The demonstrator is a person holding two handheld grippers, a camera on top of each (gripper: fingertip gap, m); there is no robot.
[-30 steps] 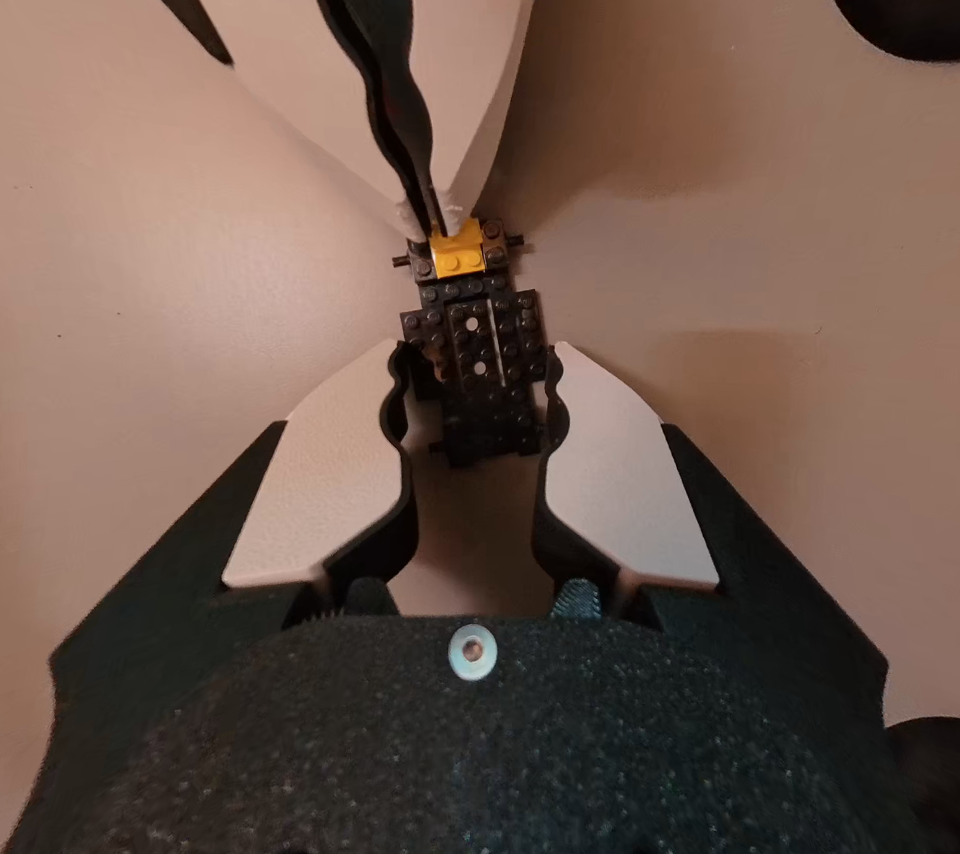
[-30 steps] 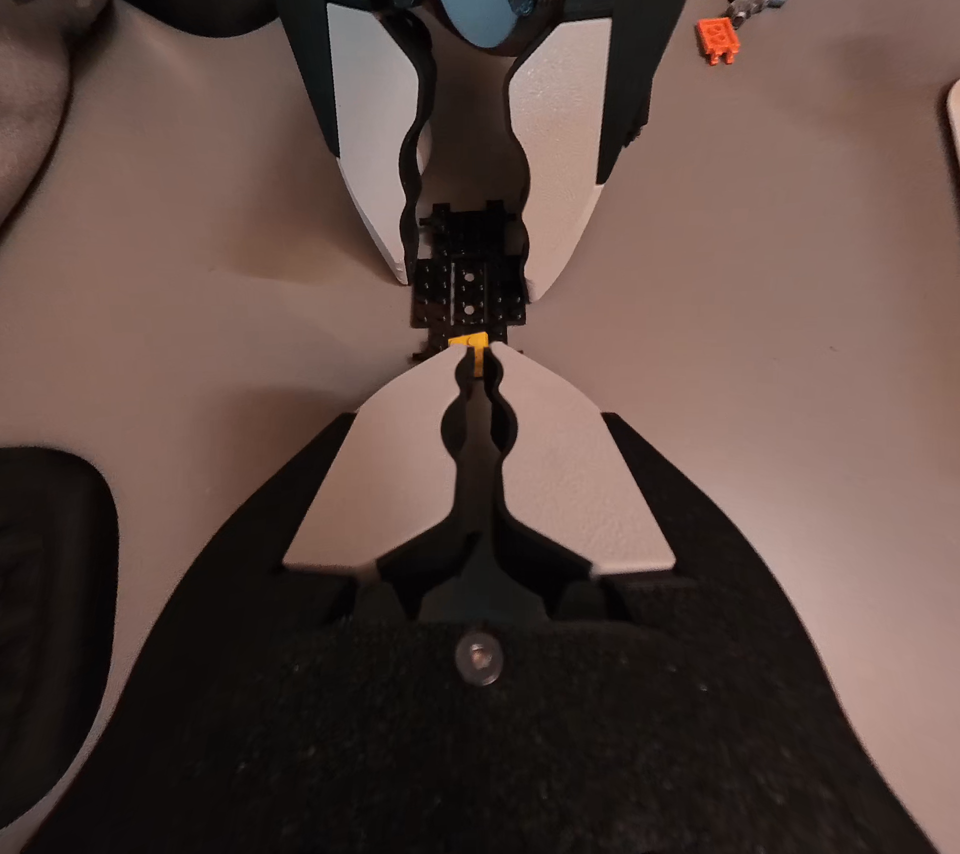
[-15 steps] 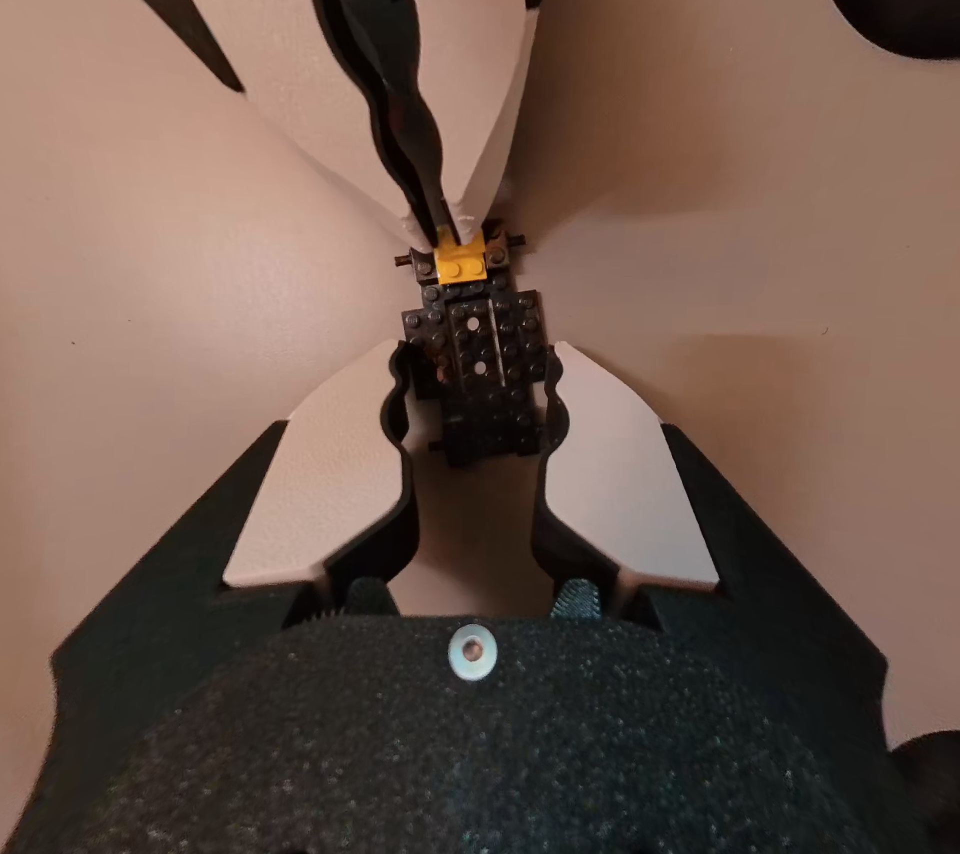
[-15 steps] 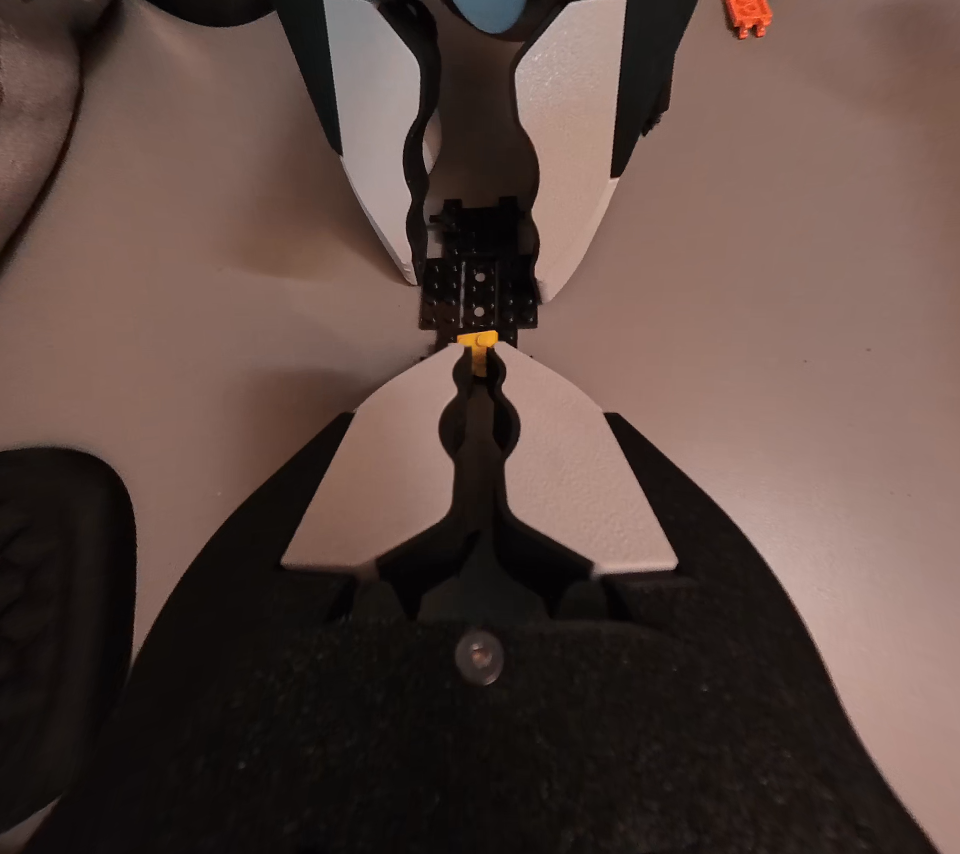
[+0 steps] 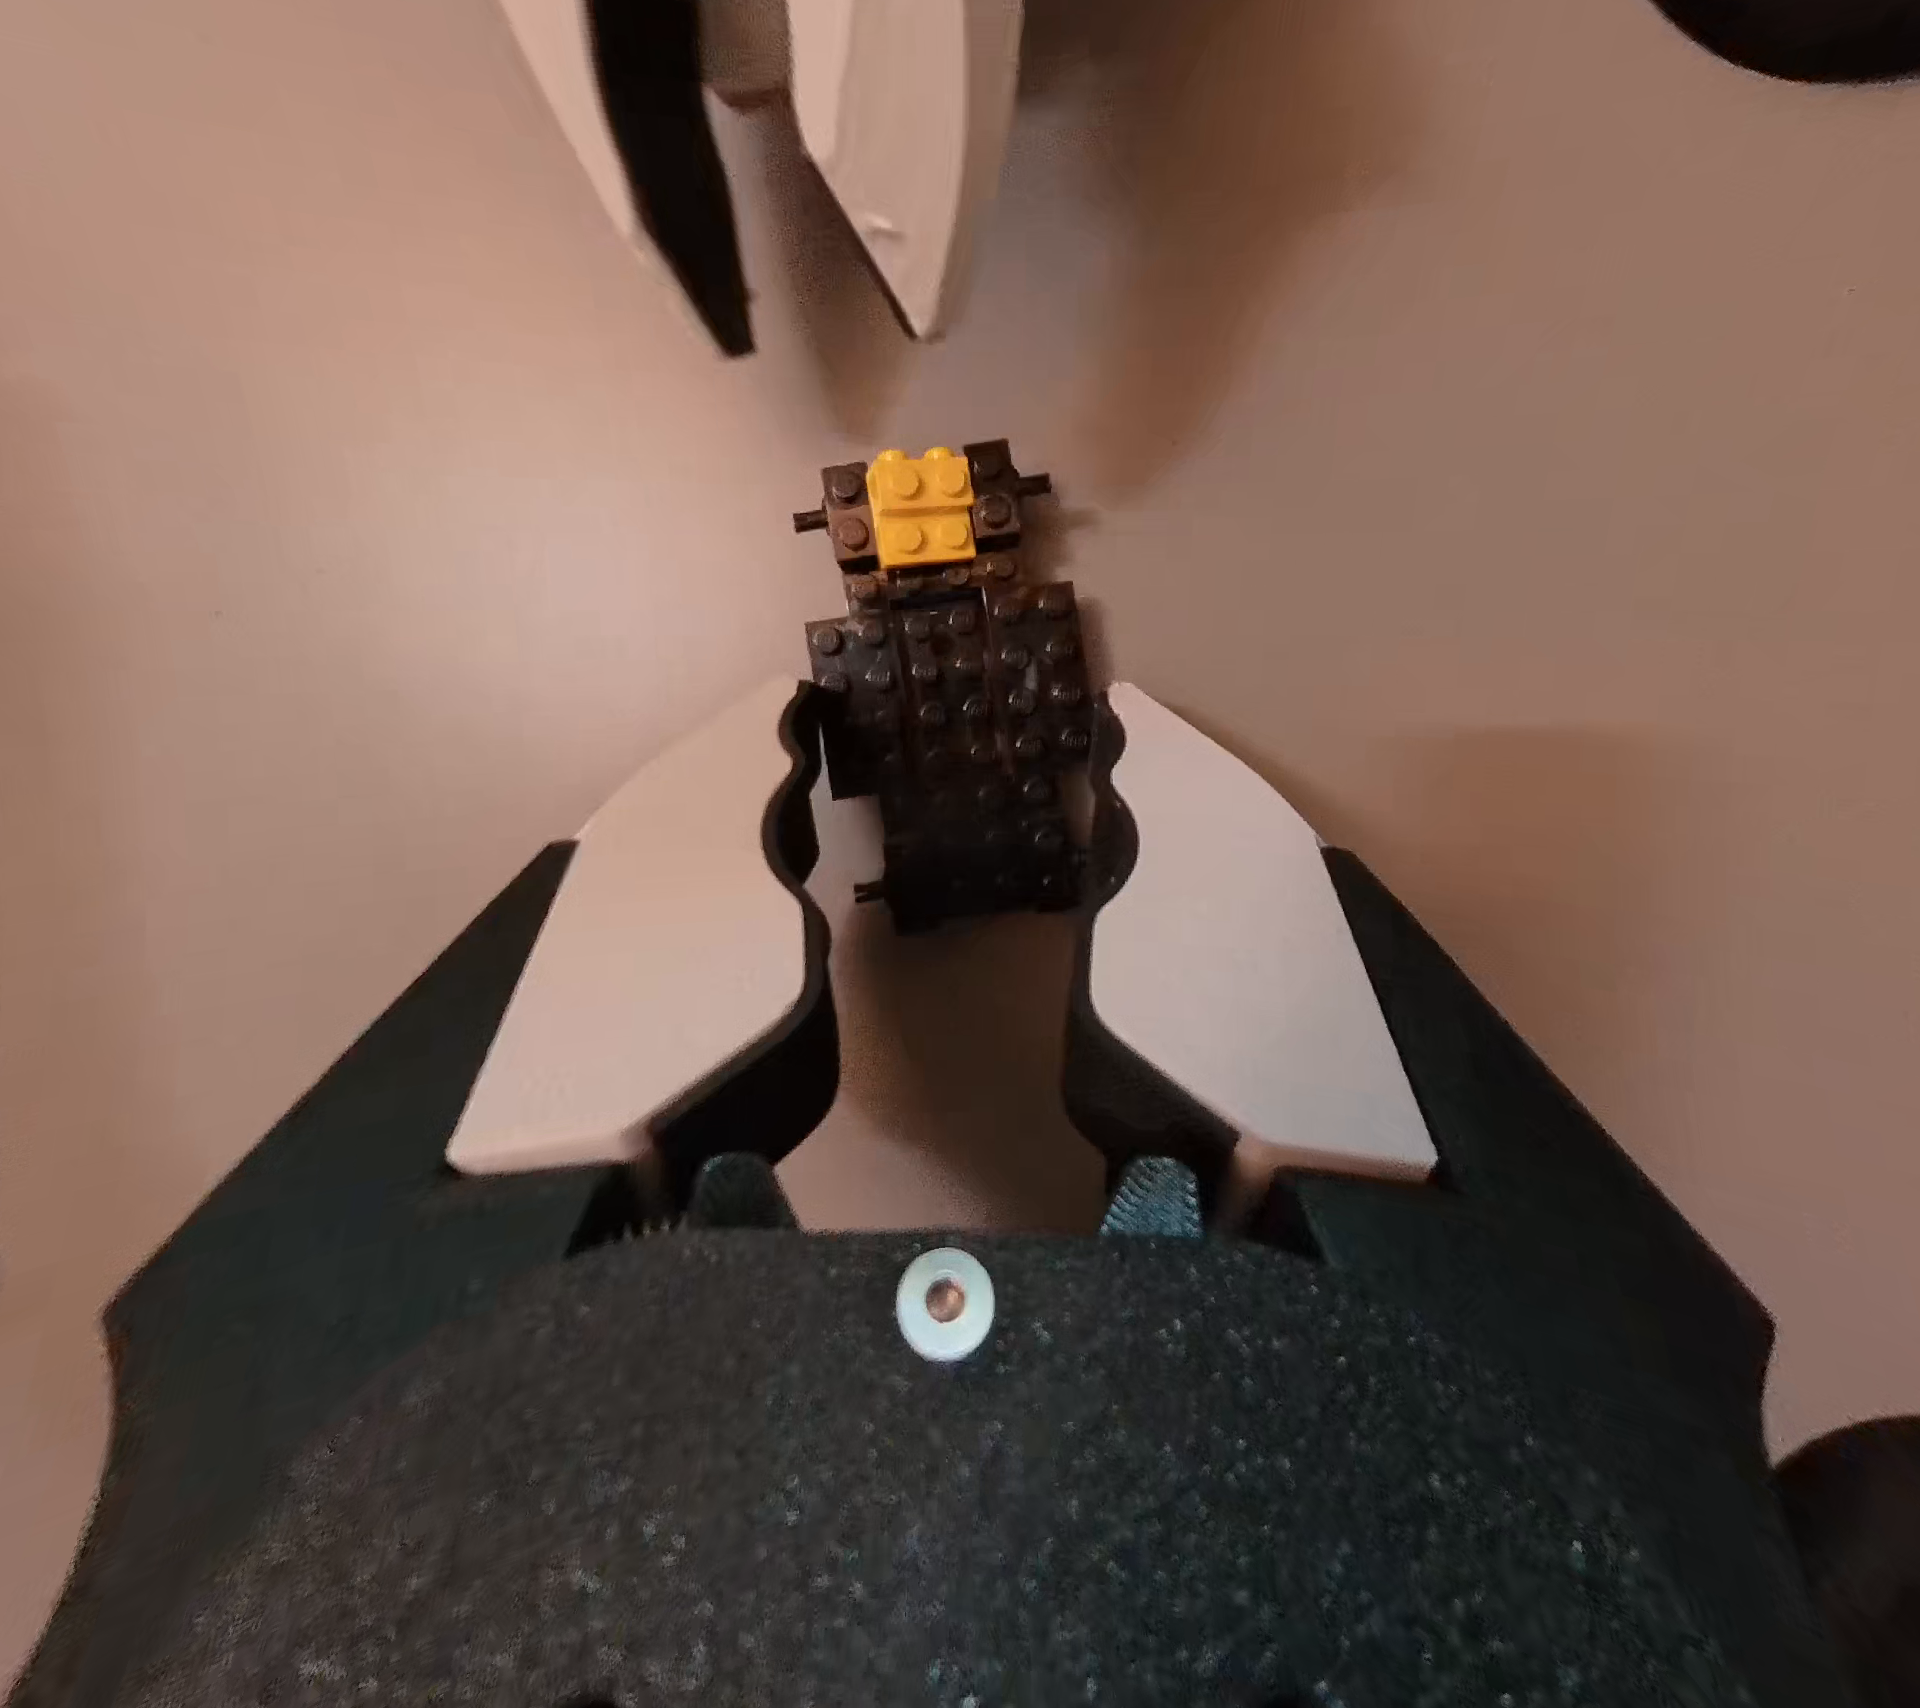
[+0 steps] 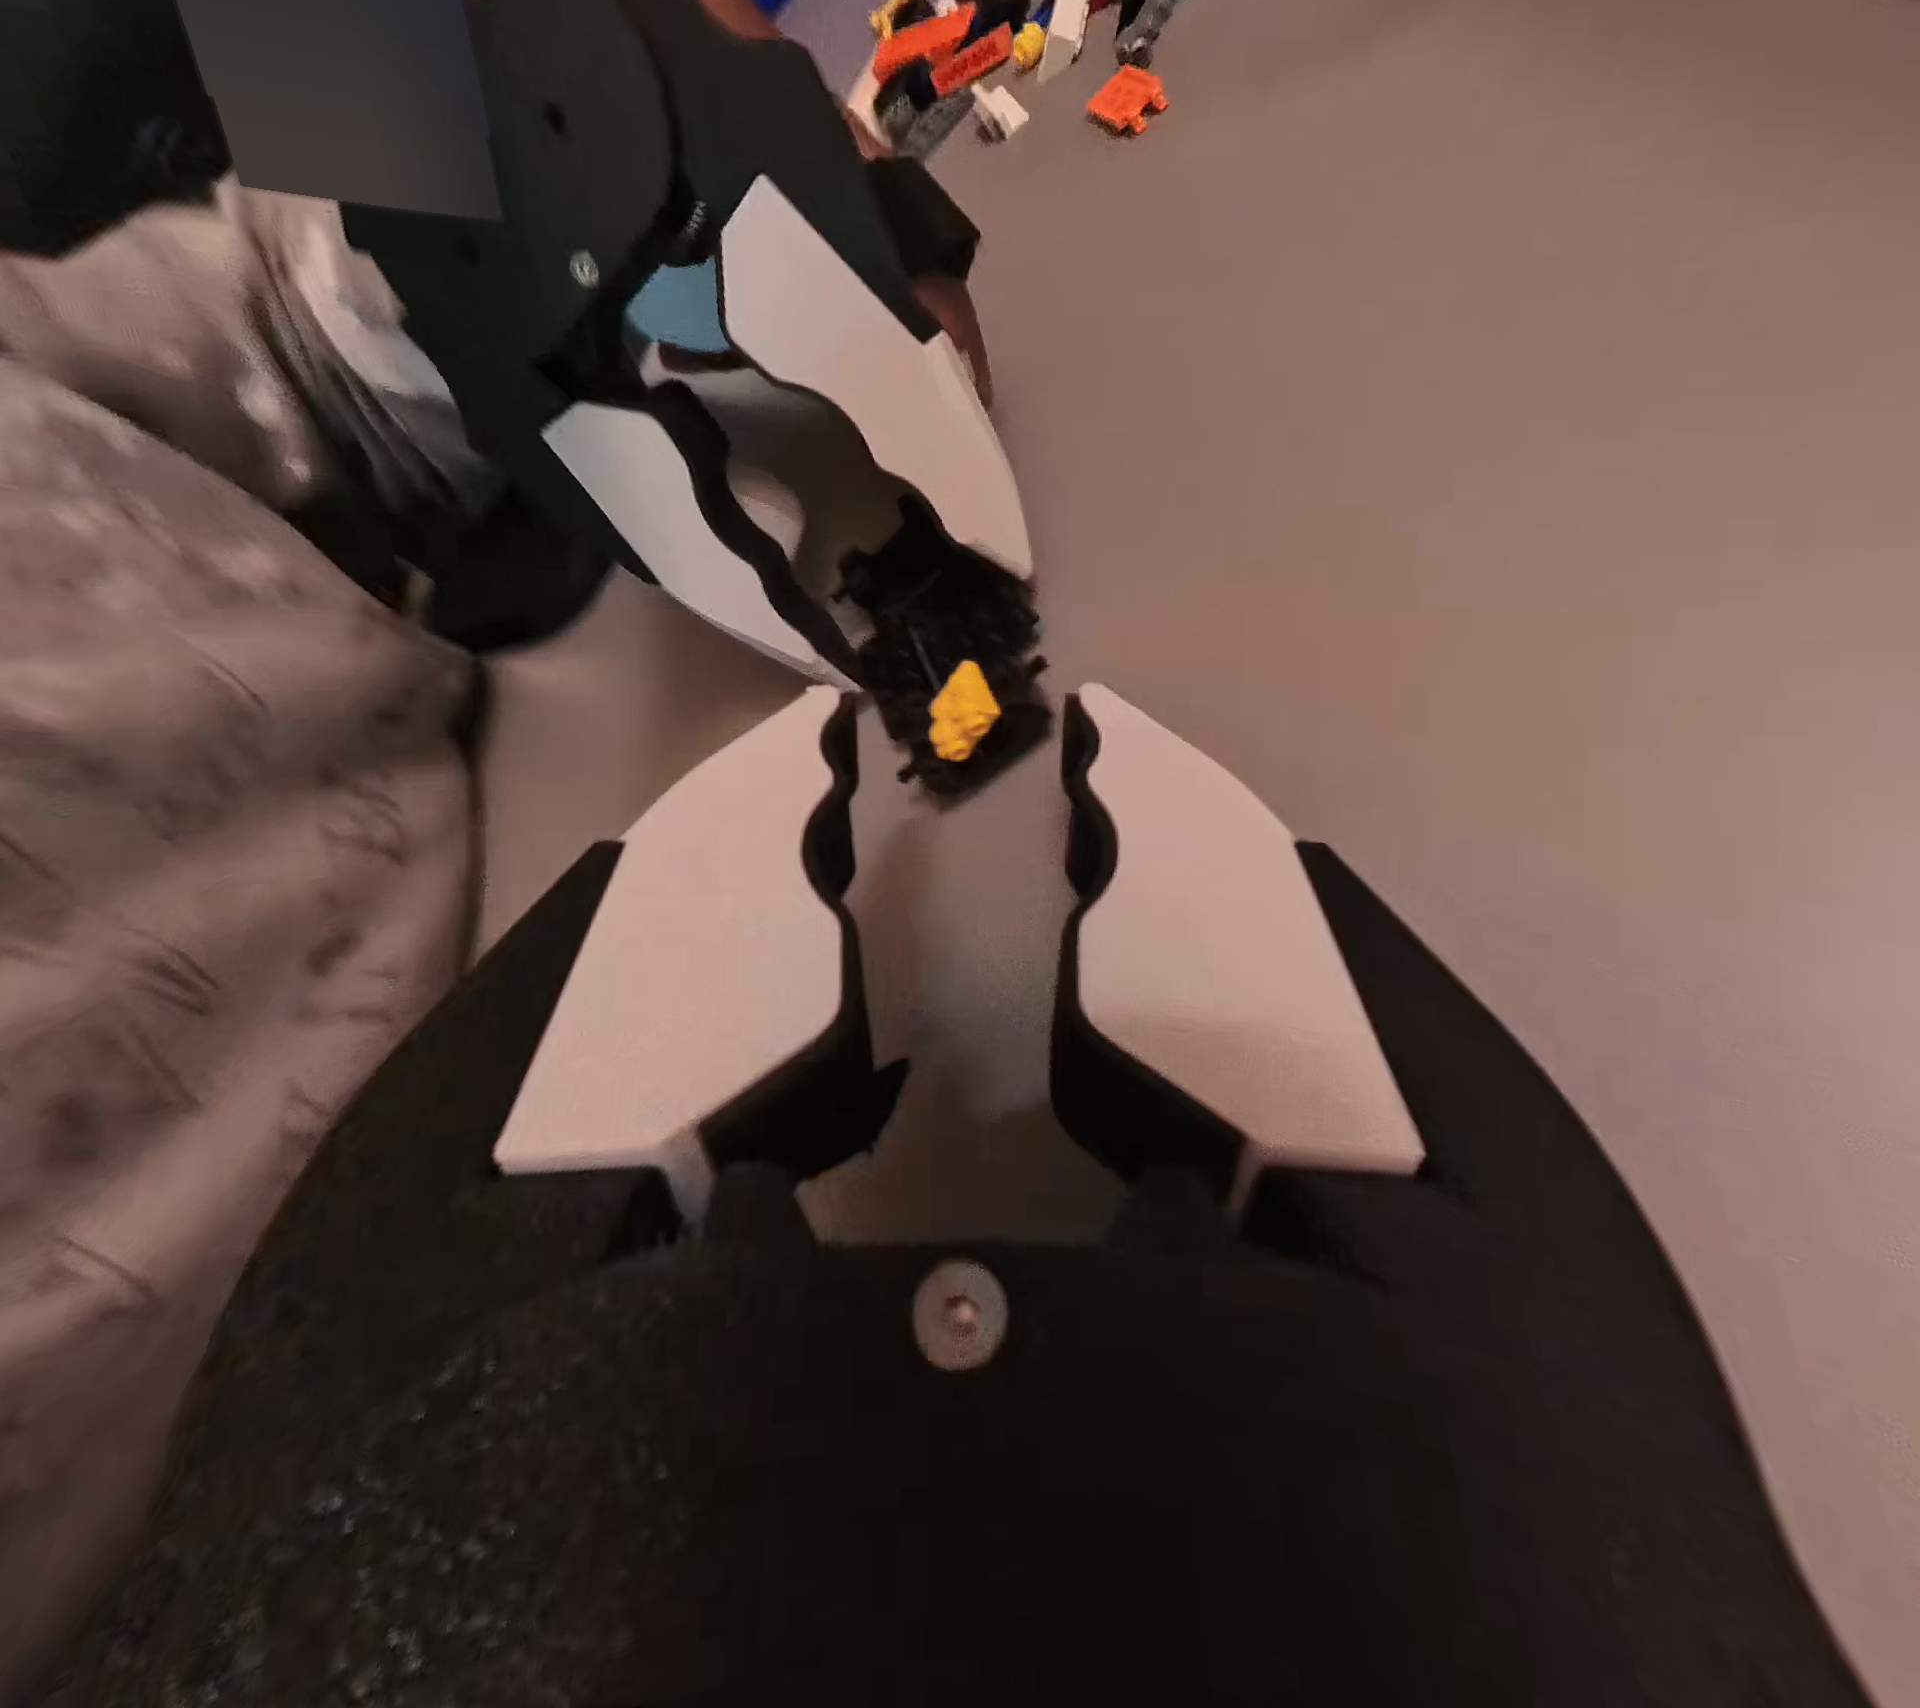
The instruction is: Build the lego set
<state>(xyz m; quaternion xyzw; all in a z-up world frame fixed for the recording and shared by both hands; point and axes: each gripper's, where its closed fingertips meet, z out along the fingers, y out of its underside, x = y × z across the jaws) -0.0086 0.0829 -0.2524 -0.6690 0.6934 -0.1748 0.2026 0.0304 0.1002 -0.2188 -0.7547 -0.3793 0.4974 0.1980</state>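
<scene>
Left gripper (image 5: 951,723) clamped on the rear of the black chassis (image 5: 956,723), inner pads pressing both flanks, front end projecting forward beyond the tips. Yellow plate (image 5: 923,508) seated on top of the chassis at the far end from the left tongs, between the stub axle pins, studs level as far as visible; seating depth not verifiable from these views. Right gripper (image 6: 956,702) spread wide and holding nothing, tips just short of the chassis front, yellow plate lying between and slightly beyond them in the right wrist view. Judged step: plate placed, right tongs free for the next part. Recommended: left clamp kept firm and level so the chassis does not twist; a light downward press on the plate with closed right tips before departure, if seating is doubtful; clearance of the side pins during withdrawal. Loose parts pile (image 6: 1023,37) well ahead and to the right of the right tongs, orange piece (image 6: 1127,98) at its near edge. Bare table (image 6: 1455,515) between tongs and pile, open for travel. Grey fabric (image 6: 187,723) close on the left of the right tongs; swing that way ill-advised. Pale table edge at far upper right, well apart.
</scene>
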